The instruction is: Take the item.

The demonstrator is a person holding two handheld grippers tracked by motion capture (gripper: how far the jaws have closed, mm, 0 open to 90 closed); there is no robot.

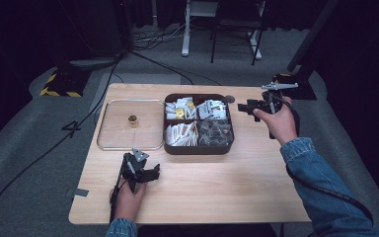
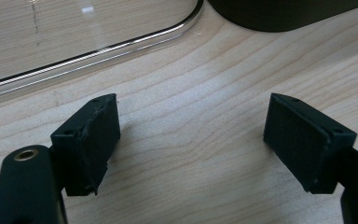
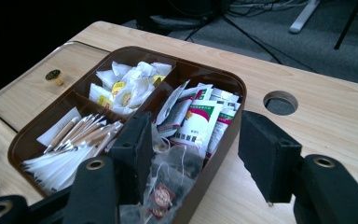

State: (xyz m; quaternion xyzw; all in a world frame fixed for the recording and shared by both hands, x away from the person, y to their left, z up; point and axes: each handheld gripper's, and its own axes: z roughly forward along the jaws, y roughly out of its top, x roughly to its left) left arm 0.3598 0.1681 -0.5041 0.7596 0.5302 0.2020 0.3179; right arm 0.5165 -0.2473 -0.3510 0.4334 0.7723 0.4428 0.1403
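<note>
A dark brown box [image 1: 198,148] with several compartments of tea bags and sachets stands in the middle of the wooden table. Its clear lid [image 1: 109,144], with a small brass knob [image 1: 132,120], lies flat to the box's left. My left gripper [image 1: 153,173] rests low on the table in front of the lid; in the left gripper view [image 2: 191,135] the jaws stand apart over bare wood. My right gripper [image 1: 242,106] hovers at the box's right side, open, and in the right gripper view [image 3: 196,149] it looks over the box [image 3: 235,88] with nothing between the jaws.
A round cable hole [image 1: 230,98] sits in the table behind the box. The lid's edge [image 2: 98,51] and a corner of the box [image 2: 279,14] lie just beyond the left jaws. Cables, stands and a desk frame occupy the floor past the table.
</note>
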